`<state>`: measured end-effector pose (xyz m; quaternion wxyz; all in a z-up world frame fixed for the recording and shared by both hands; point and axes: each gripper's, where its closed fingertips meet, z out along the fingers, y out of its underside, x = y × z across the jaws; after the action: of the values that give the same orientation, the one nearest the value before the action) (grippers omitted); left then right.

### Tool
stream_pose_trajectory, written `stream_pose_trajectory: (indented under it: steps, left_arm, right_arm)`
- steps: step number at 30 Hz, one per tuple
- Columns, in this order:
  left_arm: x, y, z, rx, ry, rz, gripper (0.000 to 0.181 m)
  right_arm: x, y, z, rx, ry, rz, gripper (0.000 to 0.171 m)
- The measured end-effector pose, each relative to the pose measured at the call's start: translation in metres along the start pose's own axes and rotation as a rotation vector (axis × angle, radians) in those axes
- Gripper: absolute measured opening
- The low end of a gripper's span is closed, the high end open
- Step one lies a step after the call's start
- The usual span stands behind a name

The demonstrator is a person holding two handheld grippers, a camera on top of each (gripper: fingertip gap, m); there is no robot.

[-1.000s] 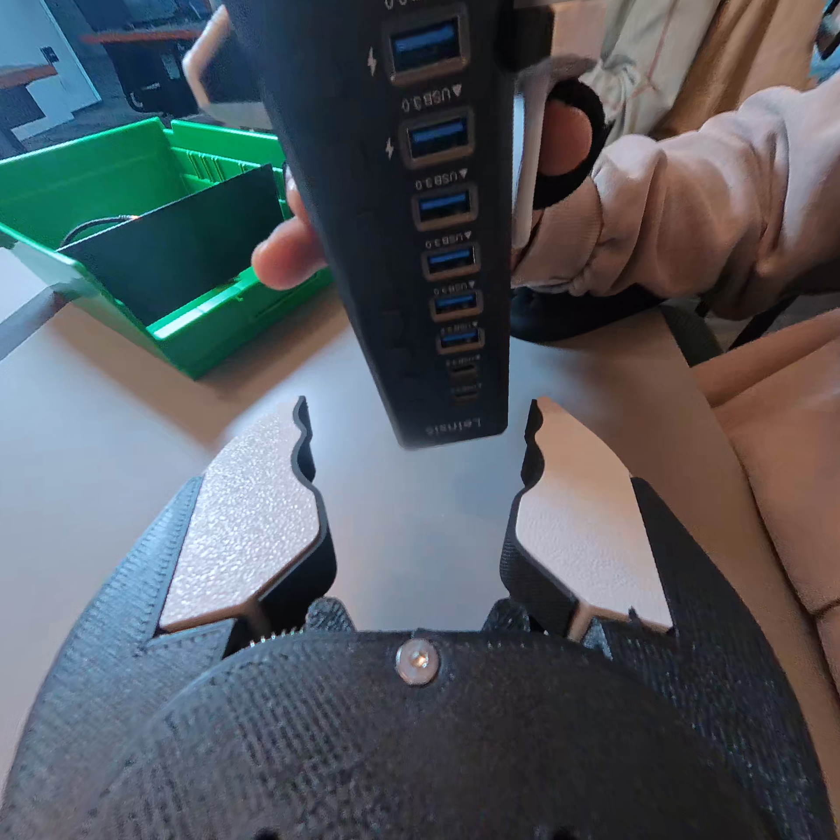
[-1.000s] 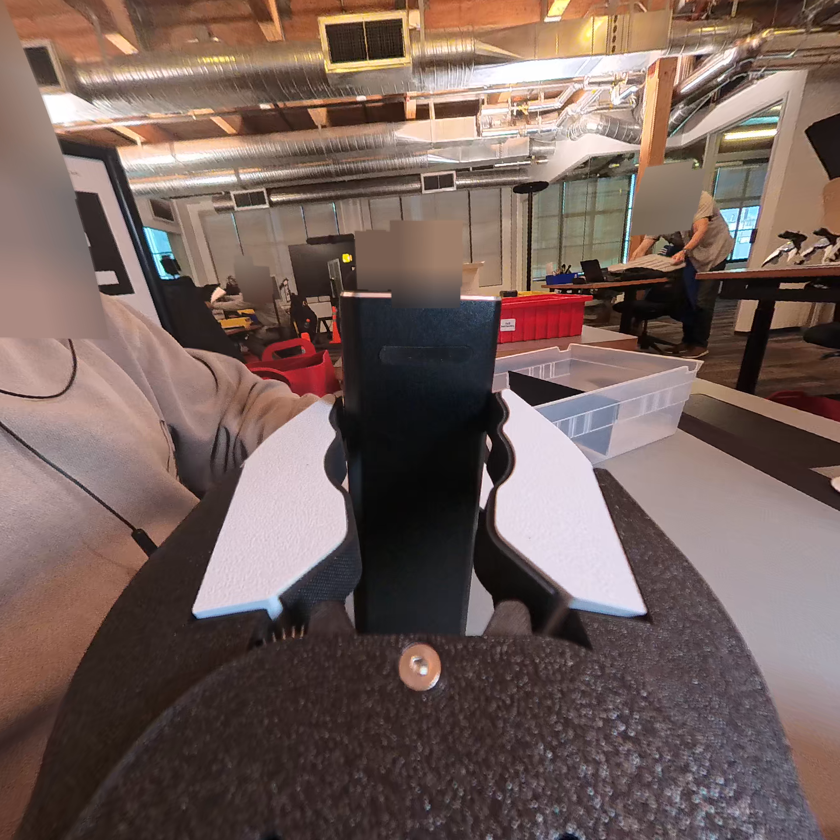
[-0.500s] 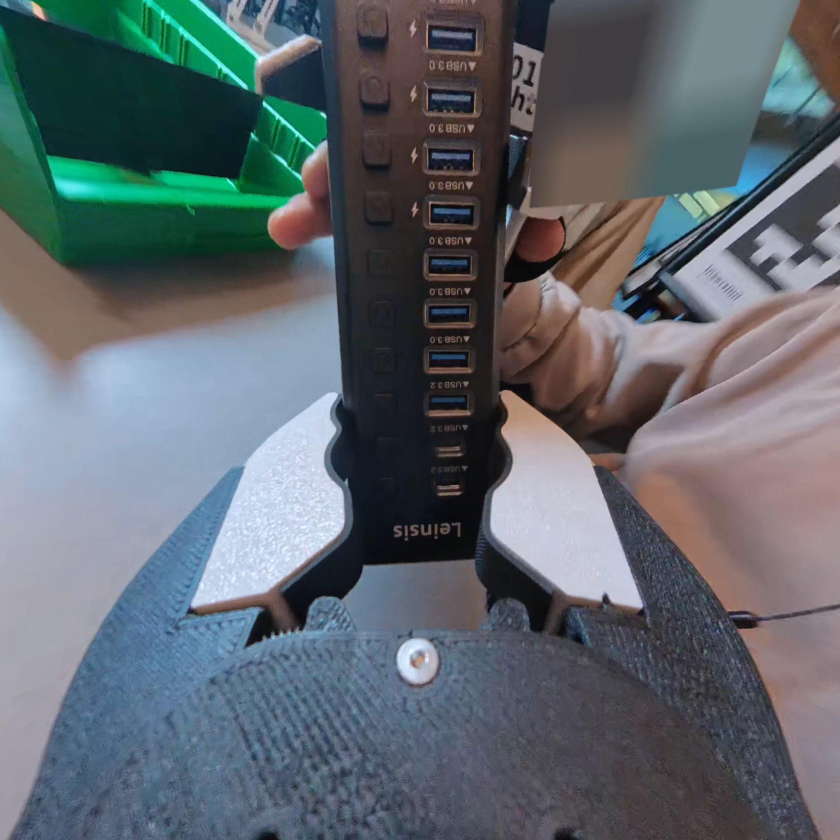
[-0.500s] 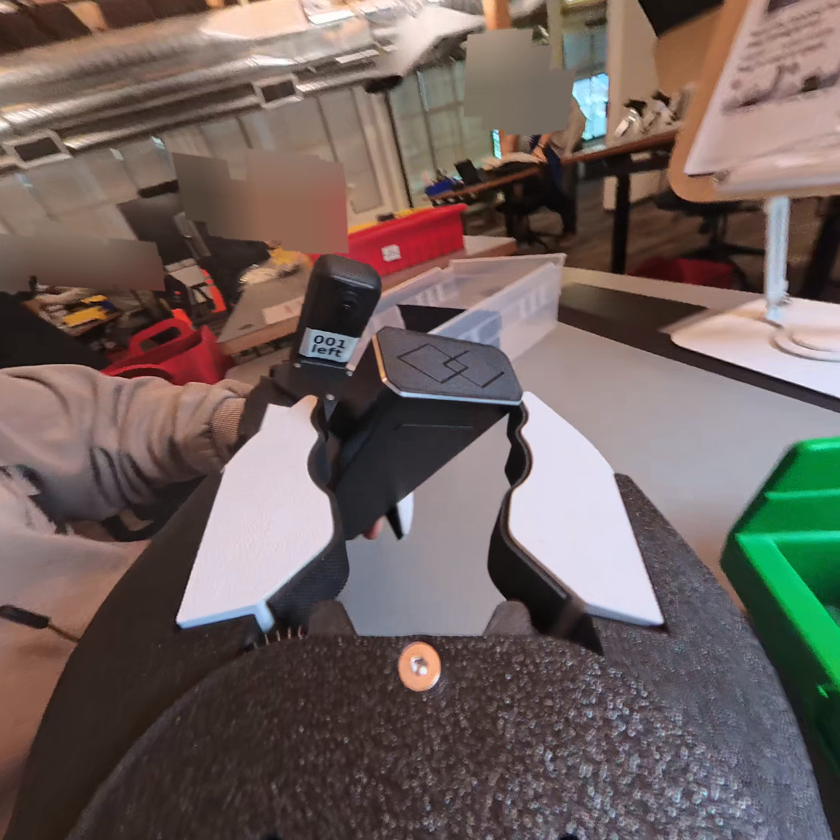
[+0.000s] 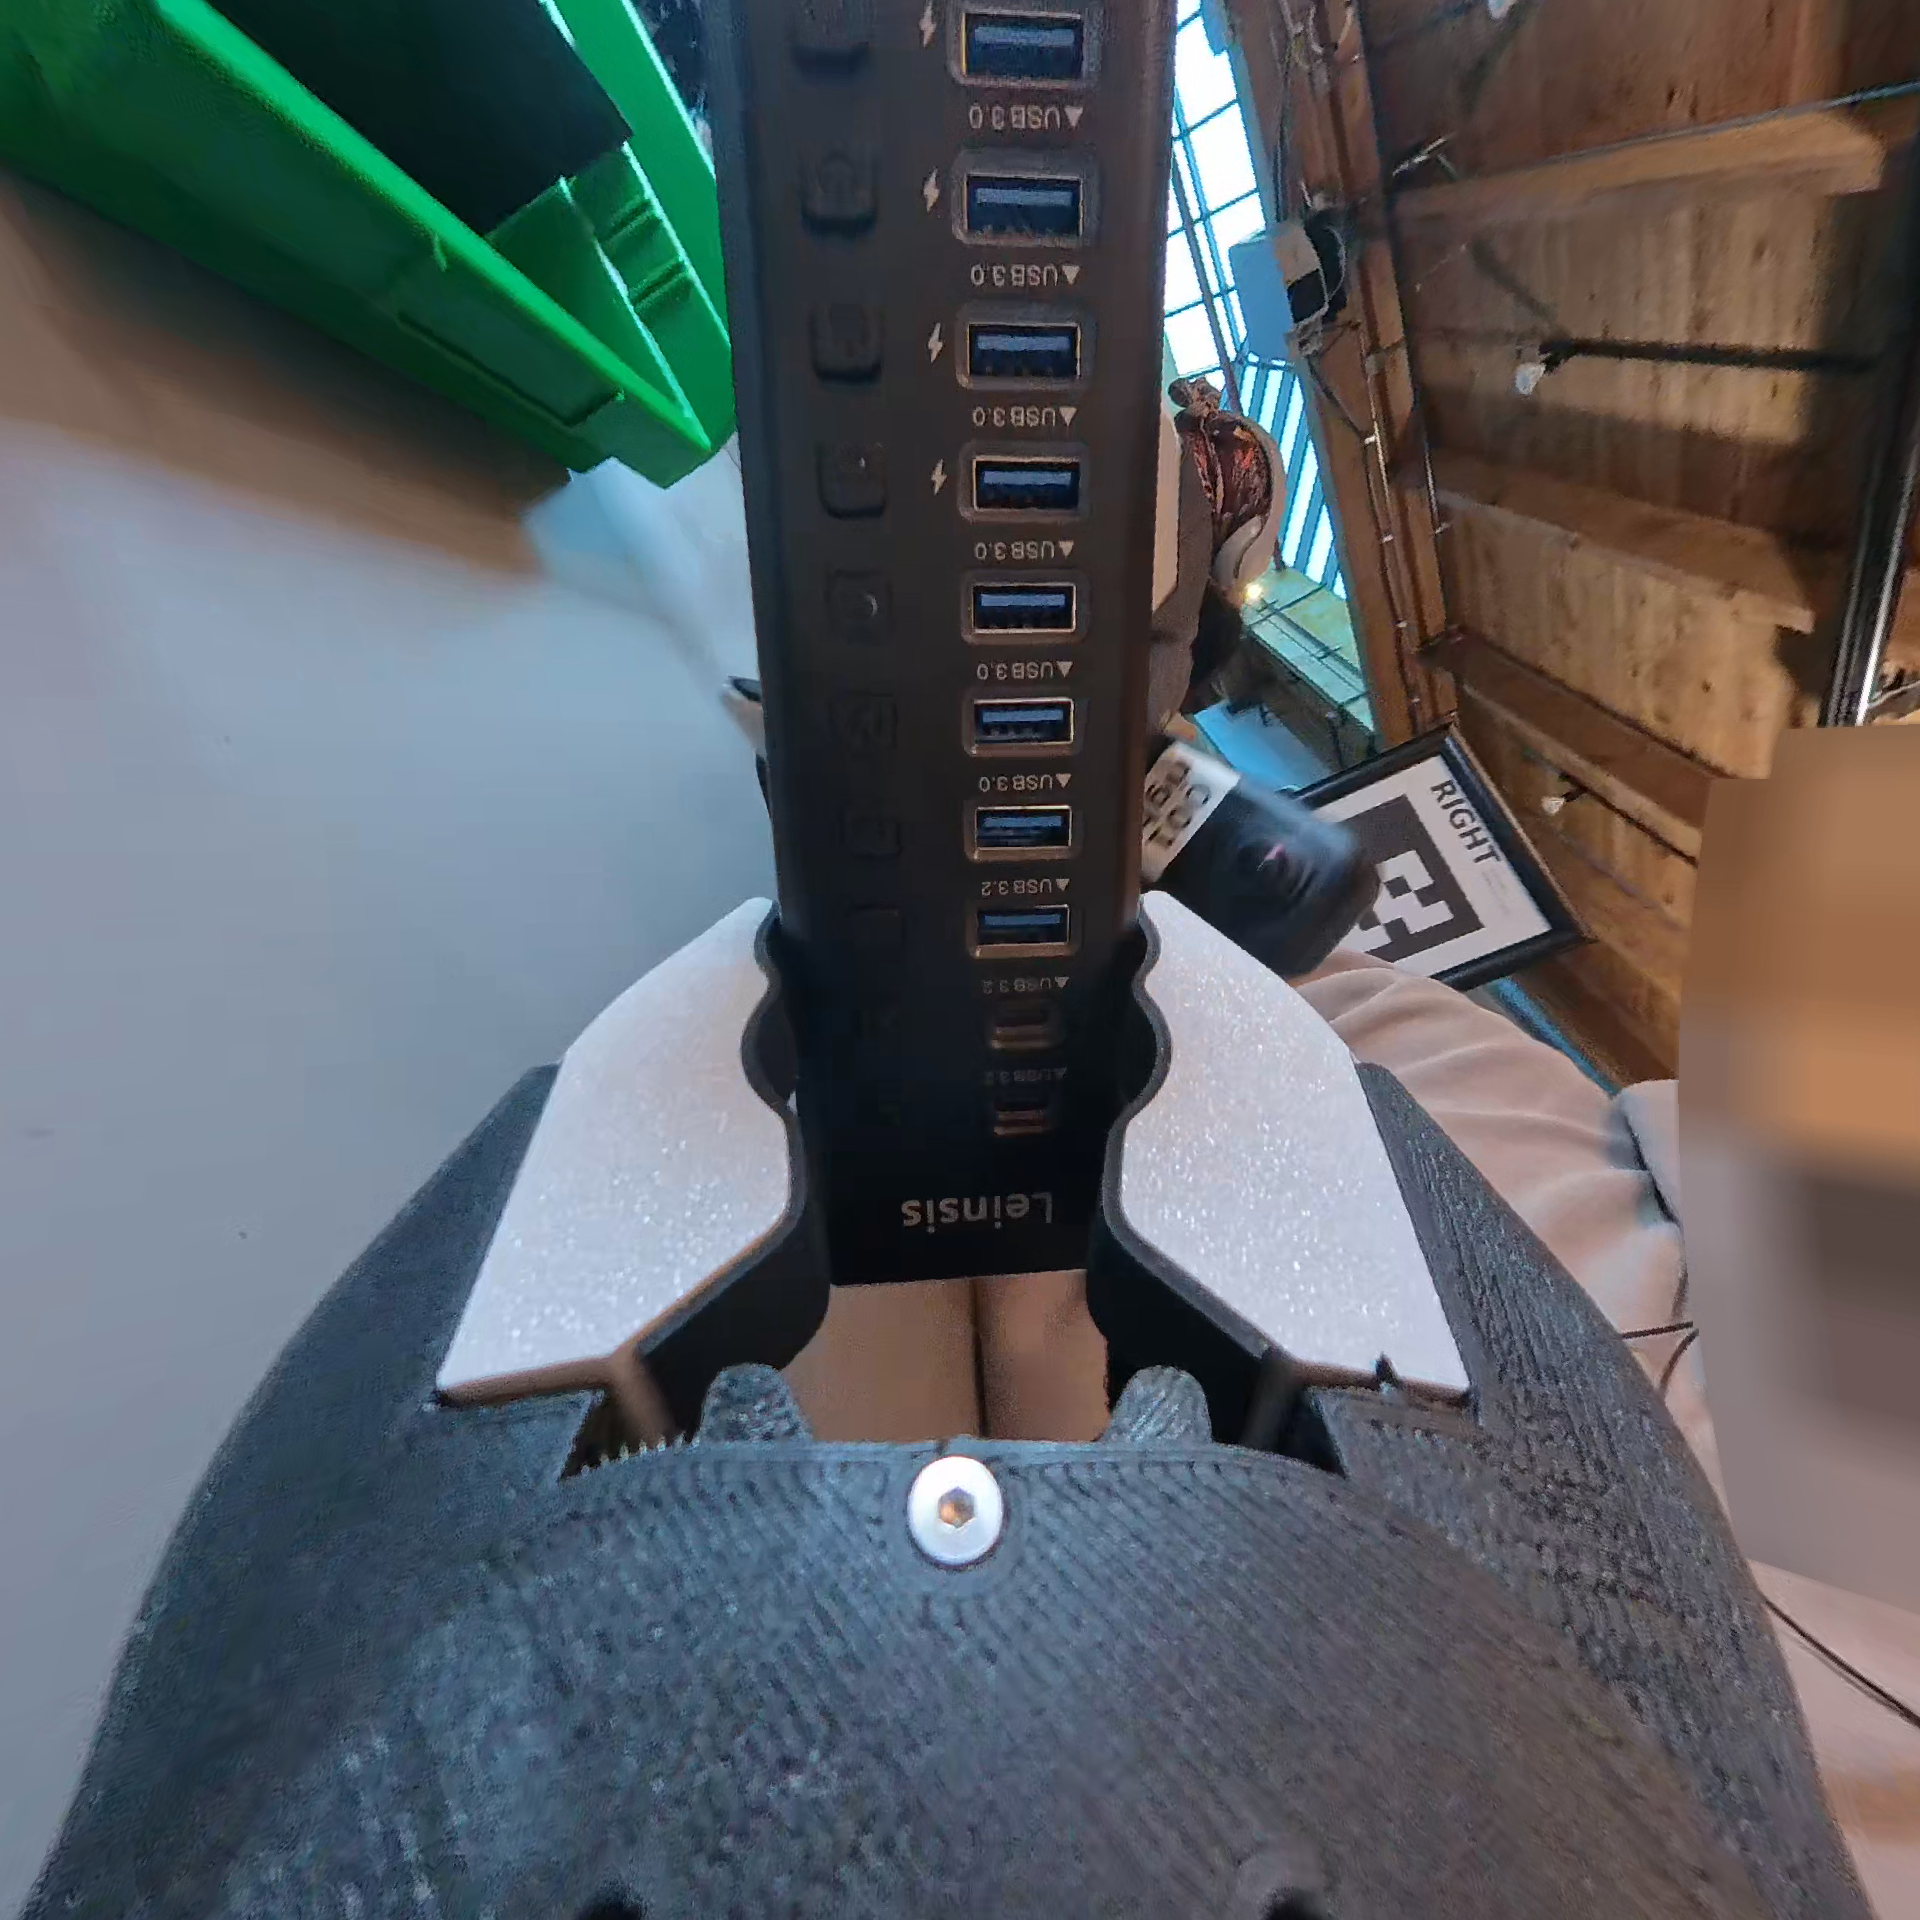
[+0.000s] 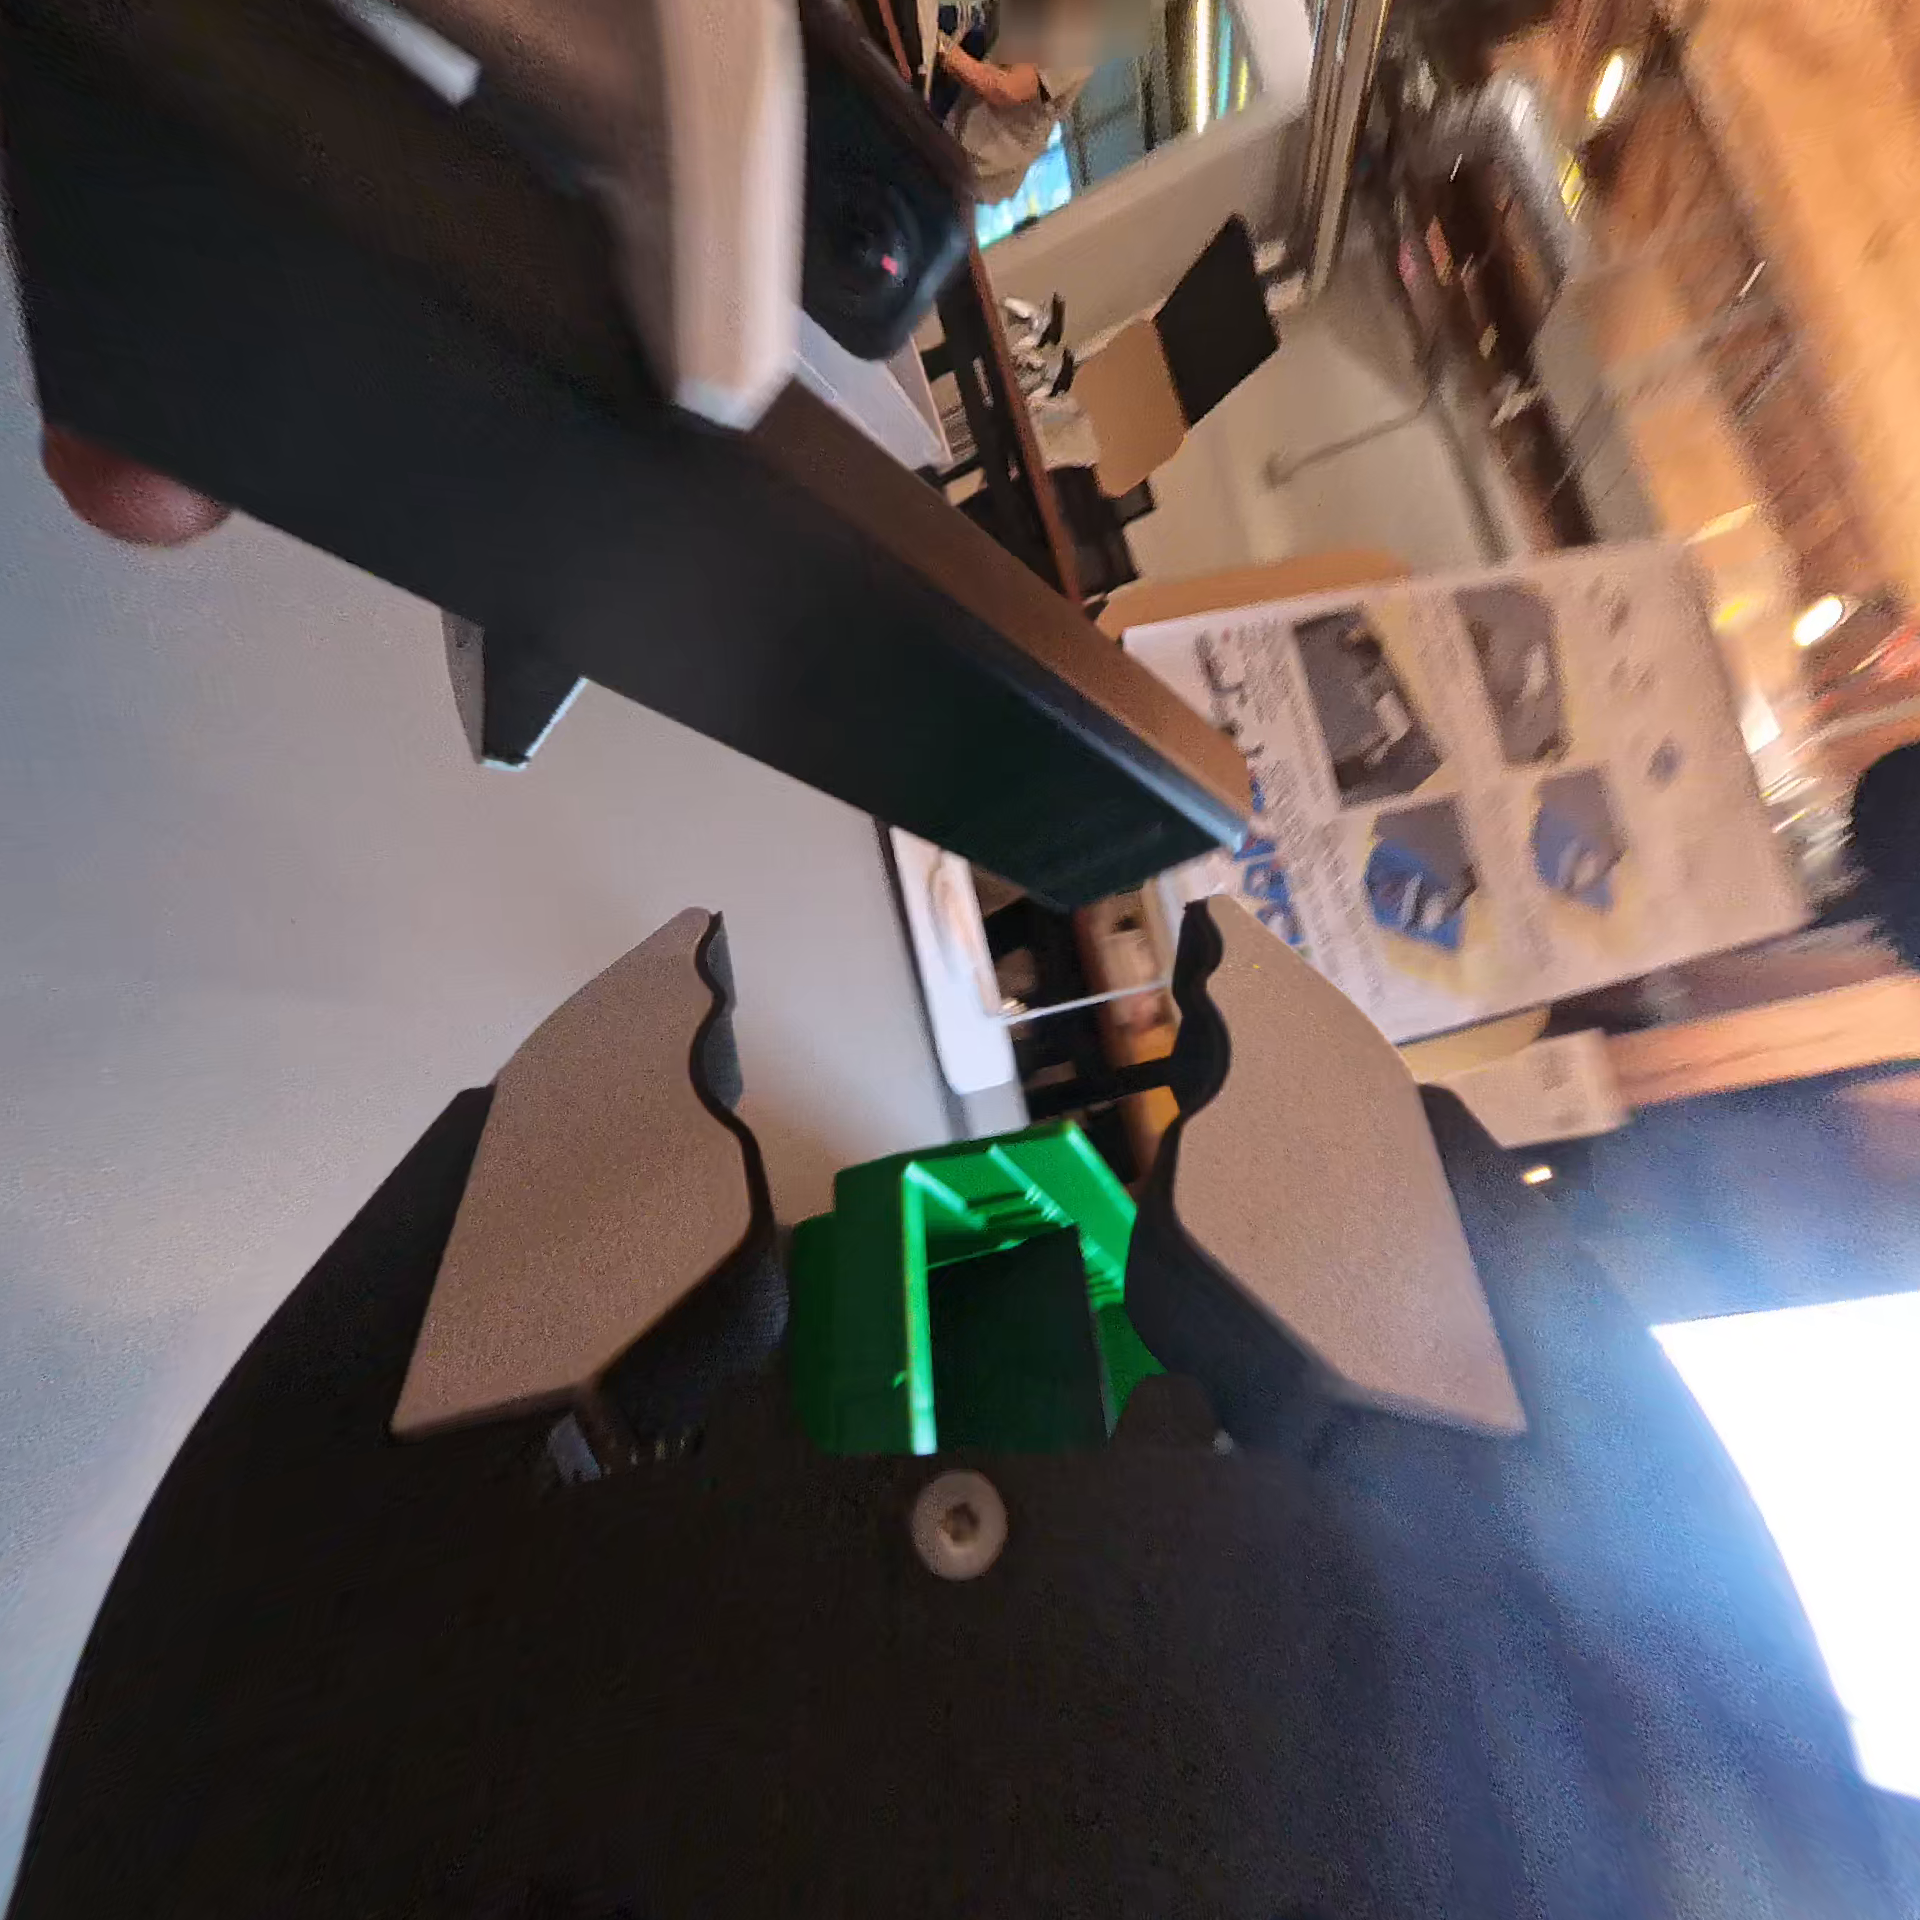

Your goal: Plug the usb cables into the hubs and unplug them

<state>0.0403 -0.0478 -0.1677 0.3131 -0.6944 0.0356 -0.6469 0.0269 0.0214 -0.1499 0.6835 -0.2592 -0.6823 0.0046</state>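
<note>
A long black USB hub (image 5: 956,623) with a row of several ports runs up the middle of the left wrist view. My left gripper (image 5: 954,956) is shut on its lower end, both pads against its sides. In the right wrist view the hub's dark back (image 6: 644,582) crosses the upper left, held by the other gripper (image 6: 717,208), just beyond my fingertips. My right gripper (image 6: 951,925) is open and empty. No USB cable shows in either view.
A green bin (image 5: 343,208) stands on the grey table (image 5: 312,831) at the upper left; it also shows between my right fingers (image 6: 966,1247). A framed marker board (image 5: 1455,862), a sleeve (image 5: 1507,1143) and an illustrated poster (image 6: 1475,769) lie to the right.
The hub has passed from my right gripper to my left. The left closed on its lower end; the right opened and drew back, and both views have rolled sideways.
</note>
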Motion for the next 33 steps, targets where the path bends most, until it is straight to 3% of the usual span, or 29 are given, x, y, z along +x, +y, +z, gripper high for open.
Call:
stream_pose_trajectory:
  steps: [3,8,13,17,20,22,25,29,33]
  left_arm:
    - [-0.008,0.011,0.004,-0.051,-0.039,-0.046,0.061]
    - [-0.005,0.033,0.015,-0.148,-0.029,-0.108,0.061]
    - [0.014,0.036,0.02,-0.166,0.037,-0.067,0.066]
    - [0.058,0.027,0.017,-0.148,0.168,0.077,0.089]
    - [0.084,0.023,0.006,-0.118,0.21,0.293,0.08]
    - [0.101,0.008,-0.005,-0.039,0.242,0.324,0.074]
    - [0.084,-0.015,-0.019,0.06,0.058,0.508,0.065]
    - [0.03,-0.025,-0.033,0.007,-0.264,0.751,0.068]
    - [0.015,0.001,-0.01,-0.105,-0.222,0.776,0.085]
  right_arm:
    - [-0.013,-0.018,0.011,0.066,0.072,-0.199,0.083]
    - [-0.033,-0.032,0.025,0.07,0.086,-0.345,0.081]
    - [-0.022,-0.032,0.019,0.06,0.096,-0.261,0.078]
    - [0.003,-0.039,0.009,0.133,0.084,0.0,0.077]
    - [0.017,-0.039,0.001,0.183,0.025,0.283,0.076]
    - [0.025,-0.033,-0.003,0.205,0.0,0.416,0.075]
    - [0.02,-0.042,-0.013,0.339,-0.241,0.776,0.076]
    - [0.024,-0.073,-0.039,0.611,-0.546,1.161,0.075]
    - [0.032,-0.095,-0.056,0.794,-0.689,1.305,0.075]
